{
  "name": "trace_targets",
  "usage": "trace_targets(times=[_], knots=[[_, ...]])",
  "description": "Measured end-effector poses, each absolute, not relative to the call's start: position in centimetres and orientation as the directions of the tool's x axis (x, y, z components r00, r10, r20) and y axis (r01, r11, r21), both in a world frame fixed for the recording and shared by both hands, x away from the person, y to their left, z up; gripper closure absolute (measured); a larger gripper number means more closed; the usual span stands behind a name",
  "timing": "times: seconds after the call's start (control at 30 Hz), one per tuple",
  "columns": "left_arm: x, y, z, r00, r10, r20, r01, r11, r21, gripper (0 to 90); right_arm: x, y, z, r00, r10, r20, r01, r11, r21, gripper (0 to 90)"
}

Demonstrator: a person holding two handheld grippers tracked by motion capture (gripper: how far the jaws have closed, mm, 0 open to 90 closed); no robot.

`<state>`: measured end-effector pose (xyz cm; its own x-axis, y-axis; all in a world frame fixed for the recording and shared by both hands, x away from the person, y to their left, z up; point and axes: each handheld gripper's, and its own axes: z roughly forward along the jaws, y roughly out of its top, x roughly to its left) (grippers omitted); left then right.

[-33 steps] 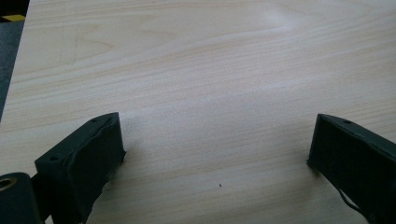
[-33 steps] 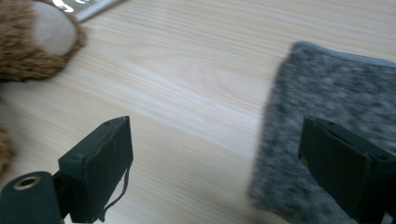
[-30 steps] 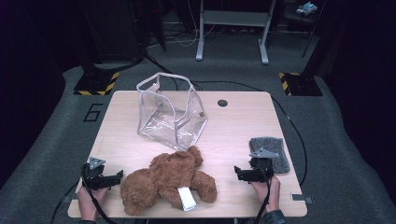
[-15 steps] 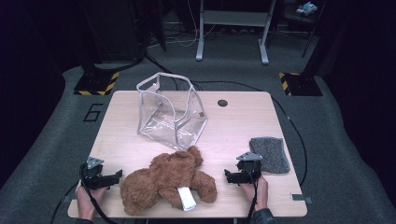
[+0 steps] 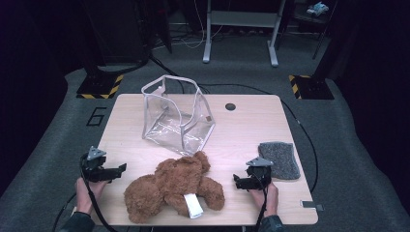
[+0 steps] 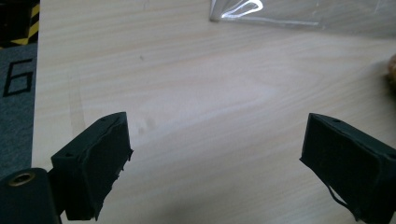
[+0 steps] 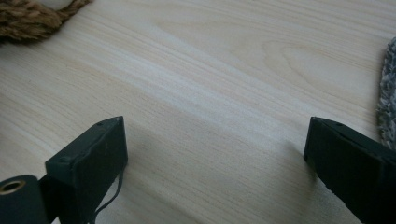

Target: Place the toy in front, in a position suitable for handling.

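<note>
Two open hand-held grippers, left (image 5: pixel 121 167) and right (image 5: pixel 236 181), flanking teddy bear (image 5: pixel 171 186).

In your left gripper view the teddy bear (image 6: pixel 391 70) is cut to a sliver of brown fur at the right edge, and the clear bag (image 6: pixel 299 11) runs off the top, so you can't see its opening. In your right gripper view the grey cloth (image 7: pixel 386 93) is clipped by the right edge. From the high view your forearms leave the bottom edge, and the print on the bear's white tag (image 5: pixel 194 206) is too small to read.
</note>
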<state>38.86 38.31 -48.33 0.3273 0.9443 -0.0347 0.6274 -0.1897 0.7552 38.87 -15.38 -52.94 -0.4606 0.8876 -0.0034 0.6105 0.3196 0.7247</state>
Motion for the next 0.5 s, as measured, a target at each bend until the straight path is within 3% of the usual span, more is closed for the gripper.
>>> trace_targets(times=[0.5], knots=[[43.0,37.1,-44.2,0.371,0.928,-0.035,0.604,-0.213,0.768,8.0,38.9,-15.3,-52.9,-0.453,0.891,0.005,0.614,0.308,0.727,5.5]])
